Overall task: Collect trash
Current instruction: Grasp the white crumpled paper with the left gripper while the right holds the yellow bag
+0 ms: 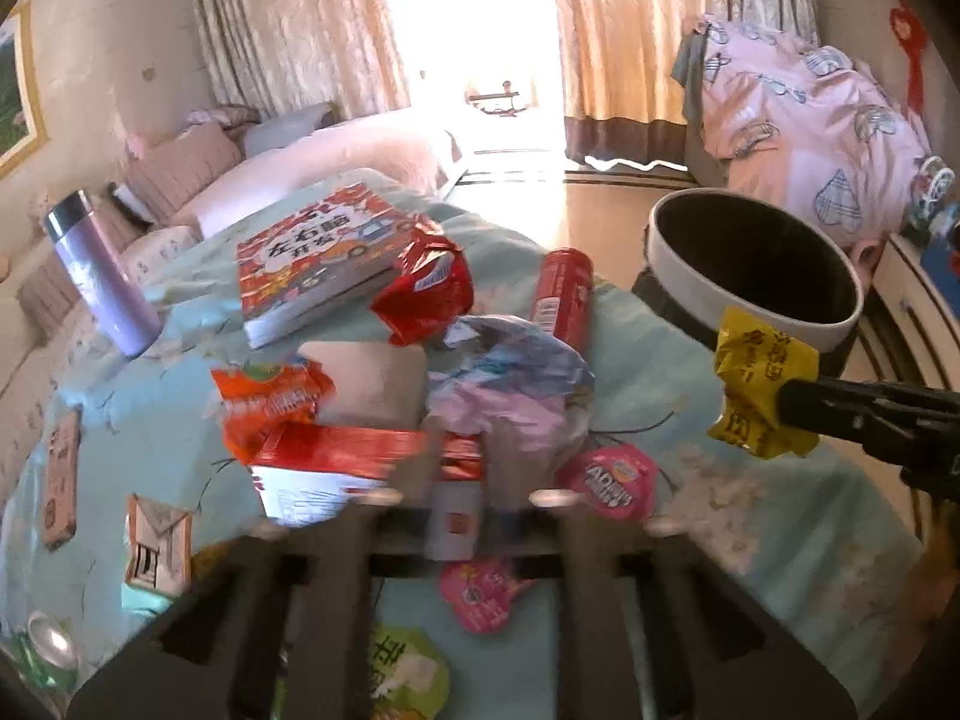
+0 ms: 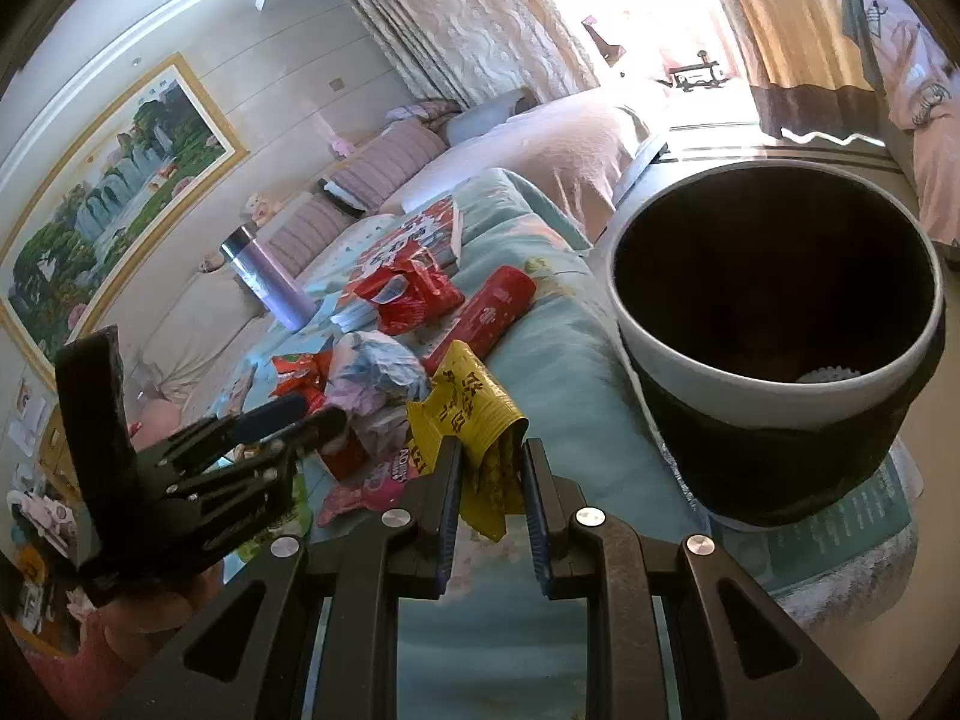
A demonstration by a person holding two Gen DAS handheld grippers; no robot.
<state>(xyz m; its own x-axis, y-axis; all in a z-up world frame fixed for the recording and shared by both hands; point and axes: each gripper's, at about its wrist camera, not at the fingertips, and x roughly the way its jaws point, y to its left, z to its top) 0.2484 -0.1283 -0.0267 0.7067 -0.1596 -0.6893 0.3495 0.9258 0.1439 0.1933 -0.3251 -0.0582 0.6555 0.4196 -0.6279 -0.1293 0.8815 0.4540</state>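
My right gripper (image 2: 492,480) is shut on a crumpled yellow wrapper (image 2: 465,405), held above the blue tablecloth just left of the trash bin (image 2: 720,384). The bin is black with a white rim, and something pale lies at its bottom. In the left wrist view the yellow wrapper (image 1: 762,384) hangs in front of the bin (image 1: 840,324). My left gripper (image 1: 465,468) is shut, pinching the end of a red-and-white packet (image 1: 336,468) in the litter pile. From the right wrist view, the left gripper (image 2: 333,420) sits over that pile.
On the cloth lie a red tube (image 1: 564,294), a red wrapper (image 1: 426,294), a crumpled plastic bag (image 1: 510,384), an orange wrapper (image 1: 270,402) and pink lids (image 1: 606,480). A book (image 1: 312,264) and a purple flask (image 1: 102,276) stand further back. A can (image 1: 51,648) is near left.
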